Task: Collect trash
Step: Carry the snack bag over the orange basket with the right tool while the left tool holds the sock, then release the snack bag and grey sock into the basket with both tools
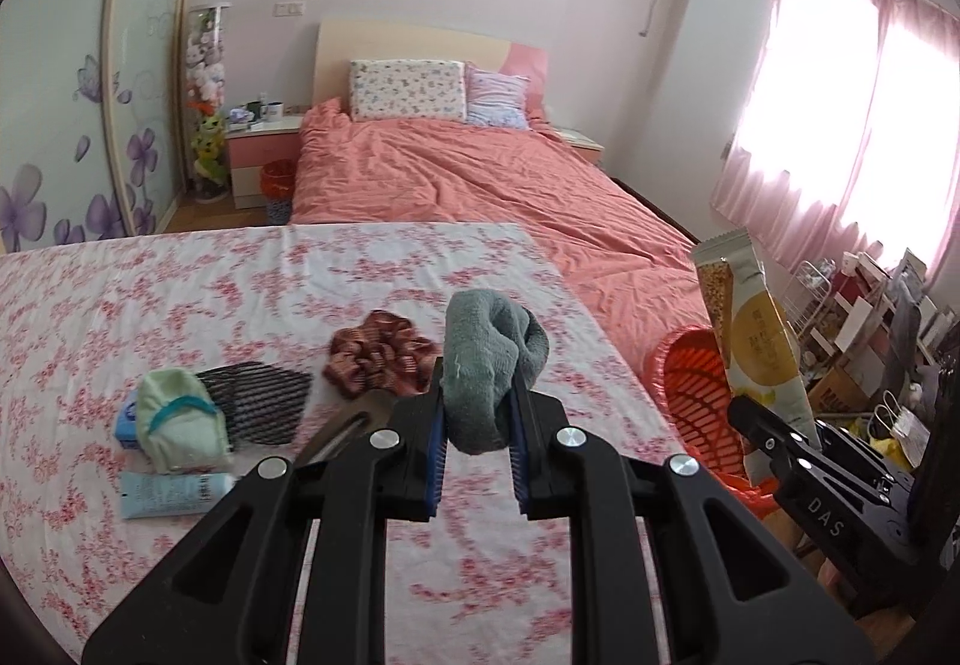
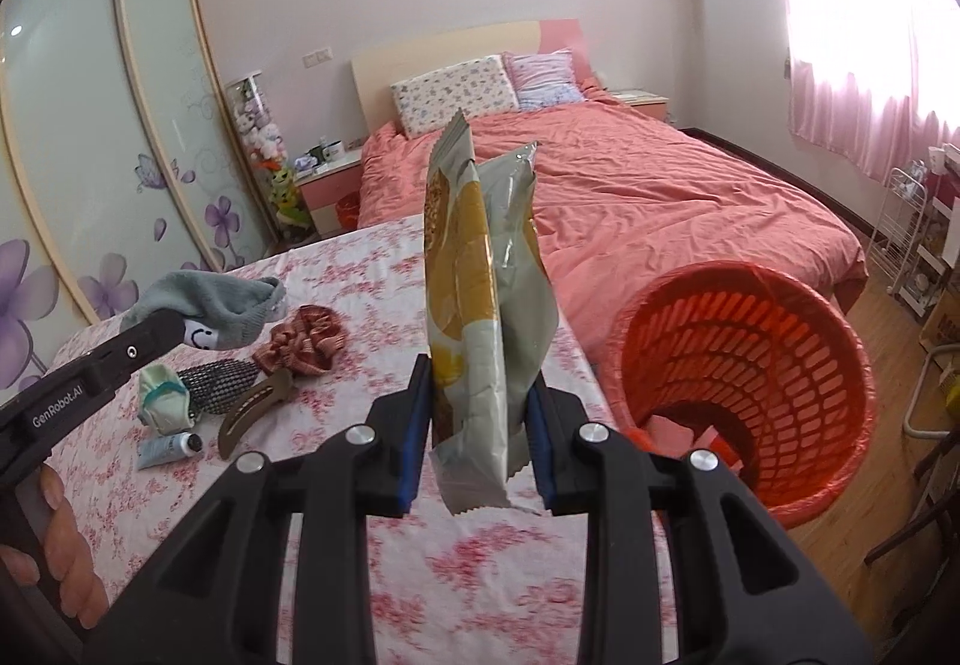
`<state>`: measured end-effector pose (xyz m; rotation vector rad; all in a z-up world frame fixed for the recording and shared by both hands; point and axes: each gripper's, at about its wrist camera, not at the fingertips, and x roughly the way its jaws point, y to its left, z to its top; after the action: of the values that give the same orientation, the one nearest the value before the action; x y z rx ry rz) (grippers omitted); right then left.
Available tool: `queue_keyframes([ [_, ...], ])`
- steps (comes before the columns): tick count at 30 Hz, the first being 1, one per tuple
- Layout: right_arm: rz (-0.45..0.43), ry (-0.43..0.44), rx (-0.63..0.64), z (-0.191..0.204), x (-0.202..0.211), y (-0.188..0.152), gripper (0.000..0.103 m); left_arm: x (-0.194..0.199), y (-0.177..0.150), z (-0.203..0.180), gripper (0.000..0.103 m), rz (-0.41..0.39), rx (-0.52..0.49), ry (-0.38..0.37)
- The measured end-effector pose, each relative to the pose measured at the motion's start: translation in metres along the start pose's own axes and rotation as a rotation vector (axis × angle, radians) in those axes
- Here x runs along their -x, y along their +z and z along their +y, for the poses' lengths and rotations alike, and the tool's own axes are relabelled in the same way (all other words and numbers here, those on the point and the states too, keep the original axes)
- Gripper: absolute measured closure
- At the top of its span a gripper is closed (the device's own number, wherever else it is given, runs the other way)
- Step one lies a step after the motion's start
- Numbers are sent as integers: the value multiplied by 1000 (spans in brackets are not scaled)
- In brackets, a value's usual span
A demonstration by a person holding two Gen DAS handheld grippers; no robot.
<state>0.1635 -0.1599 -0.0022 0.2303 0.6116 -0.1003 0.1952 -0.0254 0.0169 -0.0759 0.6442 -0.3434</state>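
Note:
My left gripper (image 1: pixel 478 404) is shut on a grey sock (image 1: pixel 489 359) and holds it above the floral tablecloth (image 1: pixel 240 281); the sock (image 2: pixel 222 314) also shows in the right wrist view. My right gripper (image 2: pixel 480 413) is shut on an empty yellow-and-grey snack wrapper (image 2: pixel 480 305) and holds it upright over the table's right edge, left of the orange trash basket (image 2: pixel 756 383). The wrapper (image 1: pixel 750 341) and the basket (image 1: pixel 696 395) show in the left wrist view too.
On the table lie a red scrunchie (image 1: pixel 378 350), a black mesh item (image 1: pixel 258 404), a pale green cloth (image 1: pixel 180 419), a small white tube (image 1: pixel 174 494) and a bronze hair clip (image 2: pixel 252 413). A pink bed (image 1: pixel 480 173) stands behind. Shelves (image 1: pixel 870 317) stand at the right.

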Motion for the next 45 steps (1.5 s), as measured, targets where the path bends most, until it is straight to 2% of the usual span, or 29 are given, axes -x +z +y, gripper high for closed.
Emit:
queue_keyframes([
  [16, -24, -133, -121, -96, 11, 1, 74, -45, -7, -101, 85, 65, -118, -147],
  [25, -4, -180, -199, -157, 1, -4, 74, -80, -12, -159, 85, 125, -156, -253],
  [31, 2, -212, -226, -188, -14, 2, 72, -102, -15, -191, 85, 153, -190, -289],
  [32, 10, -214, -227, -191, -18, 3, 66, -105, -15, -193, 81, 158, -195, -284],
  [34, 22, -224, -230, -197, -28, 4, 59, -113, -18, -195, 65, 178, -202, -259],
  [35, 26, -233, -230, -201, -32, 4, 58, -114, -18, -195, 53, 181, -200, -244],
  [40, 46, -255, -244, -207, -42, -4, 49, -116, -24, -178, 48, 194, -195, -183],
  [45, 55, -261, -221, -192, -40, -13, 40, -105, -29, -153, 33, 171, -206, -84],
])
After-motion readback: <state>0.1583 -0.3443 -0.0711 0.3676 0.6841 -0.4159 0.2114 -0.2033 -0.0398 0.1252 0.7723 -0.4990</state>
